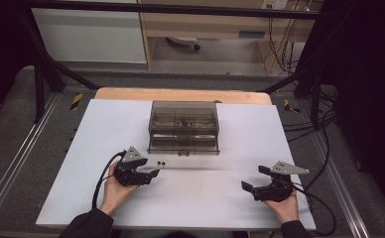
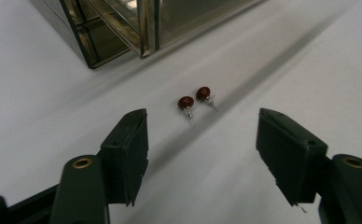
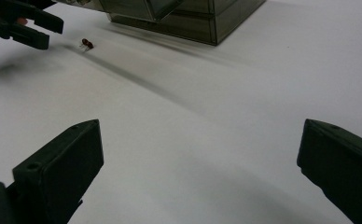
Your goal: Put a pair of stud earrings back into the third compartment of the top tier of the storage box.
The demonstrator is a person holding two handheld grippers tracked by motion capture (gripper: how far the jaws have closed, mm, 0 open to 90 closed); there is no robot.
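Note:
Two small dark-red stud earrings (image 1: 160,162) (image 2: 194,99) lie side by side on the white sheet, a little in front of a smoky clear drawer box (image 1: 183,128) (image 2: 118,28). My left gripper (image 1: 151,169) (image 2: 201,122) is open, low over the sheet and pointed at the earrings, which sit just beyond its tips with nothing between the jaws. My right gripper (image 1: 252,177) (image 3: 201,135) rests wide open at the front right, holding nothing. In the right gripper view the earrings (image 3: 87,44) show far off beside the left gripper (image 3: 34,28).
The white sheet (image 1: 205,198) covers a wooden table (image 1: 180,94) inside a black frame. The drawer box (image 3: 193,18) stands at the centre back. Black cables trail from both grippers, and more hang at the right beyond the table.

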